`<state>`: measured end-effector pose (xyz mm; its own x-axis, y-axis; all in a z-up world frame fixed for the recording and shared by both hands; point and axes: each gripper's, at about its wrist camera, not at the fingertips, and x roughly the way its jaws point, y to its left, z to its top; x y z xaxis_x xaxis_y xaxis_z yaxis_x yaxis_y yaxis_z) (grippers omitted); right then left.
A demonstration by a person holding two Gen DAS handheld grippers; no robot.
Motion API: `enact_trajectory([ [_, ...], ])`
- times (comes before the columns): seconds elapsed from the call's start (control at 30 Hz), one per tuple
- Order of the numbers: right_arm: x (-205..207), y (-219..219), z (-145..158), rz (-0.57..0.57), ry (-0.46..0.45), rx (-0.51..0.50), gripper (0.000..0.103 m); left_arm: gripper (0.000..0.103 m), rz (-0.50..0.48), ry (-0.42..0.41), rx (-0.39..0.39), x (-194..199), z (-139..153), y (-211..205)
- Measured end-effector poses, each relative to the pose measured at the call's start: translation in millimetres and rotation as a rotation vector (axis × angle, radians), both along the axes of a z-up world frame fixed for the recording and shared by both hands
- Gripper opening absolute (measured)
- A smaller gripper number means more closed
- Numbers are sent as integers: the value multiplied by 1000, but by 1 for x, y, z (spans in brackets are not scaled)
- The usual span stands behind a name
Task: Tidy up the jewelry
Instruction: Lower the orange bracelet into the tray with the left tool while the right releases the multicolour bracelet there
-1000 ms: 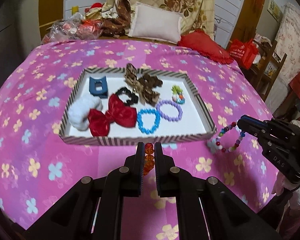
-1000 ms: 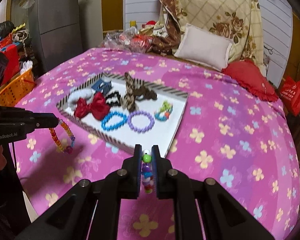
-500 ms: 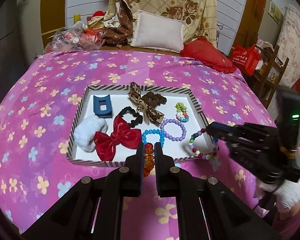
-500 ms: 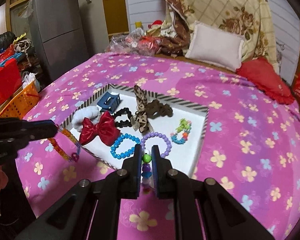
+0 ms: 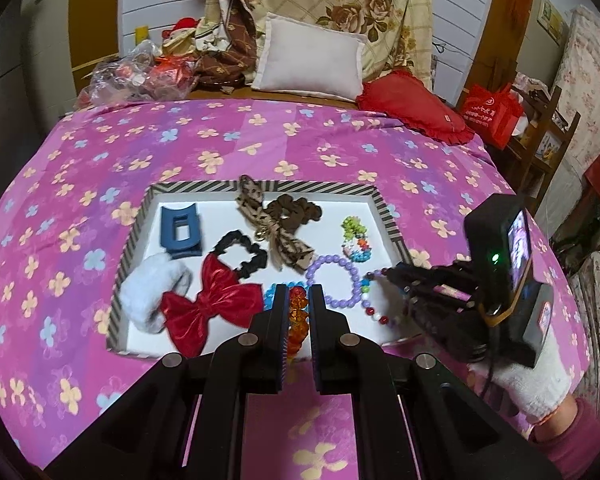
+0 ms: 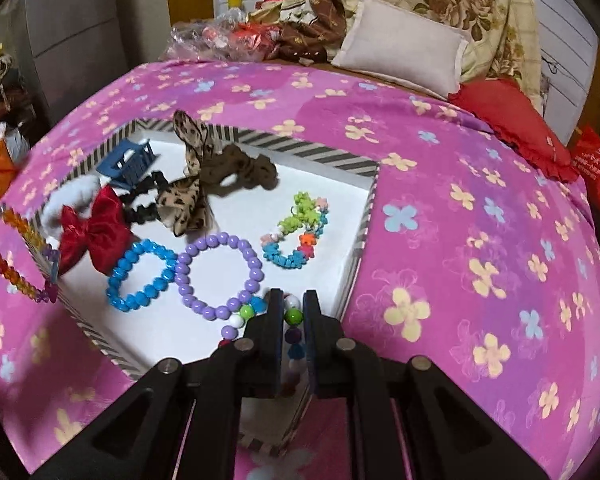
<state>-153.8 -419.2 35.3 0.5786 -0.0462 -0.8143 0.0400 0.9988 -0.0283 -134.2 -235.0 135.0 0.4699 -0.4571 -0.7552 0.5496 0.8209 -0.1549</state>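
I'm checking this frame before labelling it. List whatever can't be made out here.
- Blue bead bracelet: left wrist view, mostly hidden behind the left gripper fingers.
- Orange bead bracelet: pinched between those fingers, its loop hidden; right wrist view shows it blurred at the left edge.
- Multicoloured bead bracelet: right wrist view, lower part hidden by the right gripper.

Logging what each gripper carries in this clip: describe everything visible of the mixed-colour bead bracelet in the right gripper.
The mixed-colour bead bracelet is a loop of round glossy beads, plastic by their look: green, white, purple, red, blue. The right gripper is shut on one stretch of it; the rest hangs as an open ring over the white floor of the striped tray, near its front right corner, close beside the purple bracelet. Whether it touches the floor is unclear.
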Motion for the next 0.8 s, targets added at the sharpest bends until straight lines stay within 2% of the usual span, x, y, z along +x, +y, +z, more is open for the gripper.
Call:
enact_trajectory([
  [0.1, -6, -7, 3, -26, -20, 49, 14, 7, -25, 7, 0, 3, 0, -15],
  [0.17, -15, -16, 9, -50, -57, 113, 29, 7, -39, 11, 2, 4, -1, -24],
  [0.27, -31, -24, 20, -74, -105, 160, 40, 7, -59, 24, 1, 10, -3, -40],
  [0.5, -57, -36, 32, -89, -137, 182, 47, 7, -125, 91, -17, 32, -20, -79],
  [0.63, -63, -39, 32, -88, -138, 193, 47, 7, -113, 100, 36, 54, -40, -97],
  [0.8, -67, -41, 32, -90, -153, 214, 50, 7, -54, 94, 102, 86, -61, -105],
])
